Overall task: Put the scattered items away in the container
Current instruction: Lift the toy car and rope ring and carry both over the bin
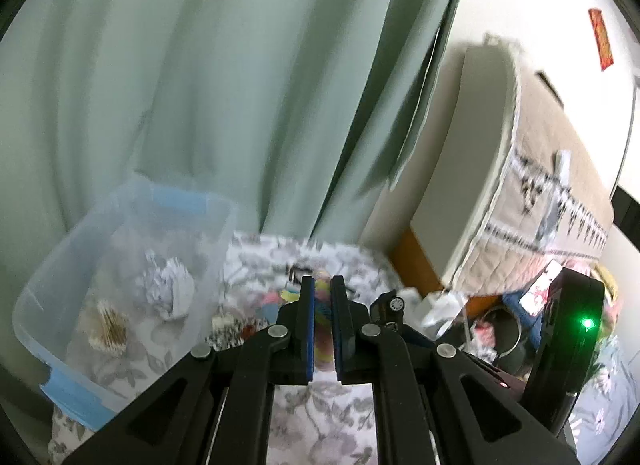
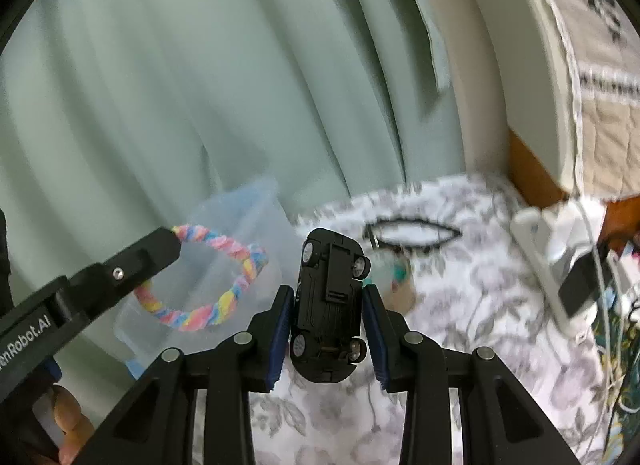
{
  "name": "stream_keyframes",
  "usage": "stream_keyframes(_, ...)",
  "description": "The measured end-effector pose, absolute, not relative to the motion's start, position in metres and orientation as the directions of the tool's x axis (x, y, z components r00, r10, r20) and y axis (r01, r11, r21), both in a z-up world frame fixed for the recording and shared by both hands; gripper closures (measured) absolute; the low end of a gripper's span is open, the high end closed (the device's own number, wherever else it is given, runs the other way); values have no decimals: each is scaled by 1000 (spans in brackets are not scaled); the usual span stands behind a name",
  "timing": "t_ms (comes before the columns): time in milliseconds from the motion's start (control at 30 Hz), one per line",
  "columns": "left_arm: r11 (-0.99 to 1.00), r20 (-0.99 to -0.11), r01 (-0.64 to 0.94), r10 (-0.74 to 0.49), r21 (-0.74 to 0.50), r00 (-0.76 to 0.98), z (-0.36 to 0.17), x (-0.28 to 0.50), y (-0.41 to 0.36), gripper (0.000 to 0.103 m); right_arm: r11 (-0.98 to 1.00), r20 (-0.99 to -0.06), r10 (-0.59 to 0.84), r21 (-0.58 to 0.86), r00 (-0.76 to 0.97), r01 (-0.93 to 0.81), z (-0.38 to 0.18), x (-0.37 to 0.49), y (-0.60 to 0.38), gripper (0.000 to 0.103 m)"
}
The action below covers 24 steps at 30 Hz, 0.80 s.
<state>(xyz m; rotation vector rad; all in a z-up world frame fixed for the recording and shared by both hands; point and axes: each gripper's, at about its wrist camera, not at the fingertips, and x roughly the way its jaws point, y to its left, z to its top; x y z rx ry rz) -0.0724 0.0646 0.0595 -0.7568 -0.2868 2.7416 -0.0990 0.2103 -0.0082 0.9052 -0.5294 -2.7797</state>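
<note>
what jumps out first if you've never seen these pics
The black toy car stands out first, clamped belly-up in the right gripper above the floral cloth. To its left, the left gripper pinches a pastel twisted rope ring in front of the clear plastic bin, which already holds a crumpled paper ball.

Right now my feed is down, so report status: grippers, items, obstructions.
Left gripper shut on rainbow twisted ring. Right gripper shut on black toy car, underside up. Clear bin ahead holds crumpled paper. Nothing seen blocking.
</note>
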Motion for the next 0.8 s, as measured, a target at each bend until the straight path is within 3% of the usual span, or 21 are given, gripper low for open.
stream_keyframes(533, -931, -284, -90, 198, -353, -938, 153, -57, -5, 96, -899, -245, -290, 400, -925, 176, 137, -95, 168, 65)
stream_keyframes(667, -934, -281, -49, 157, -355, -947, 144, -41, -21, 96, -885, -220, -330, 411, -918, 219, 131, -84, 148, 65)
stream_keyframes(800, -931, -299, -13, 130, -364, -945, 128, -32, -38, 96, -878, -288, -371, 418, -883, 233, 106, -87, 126, 65)
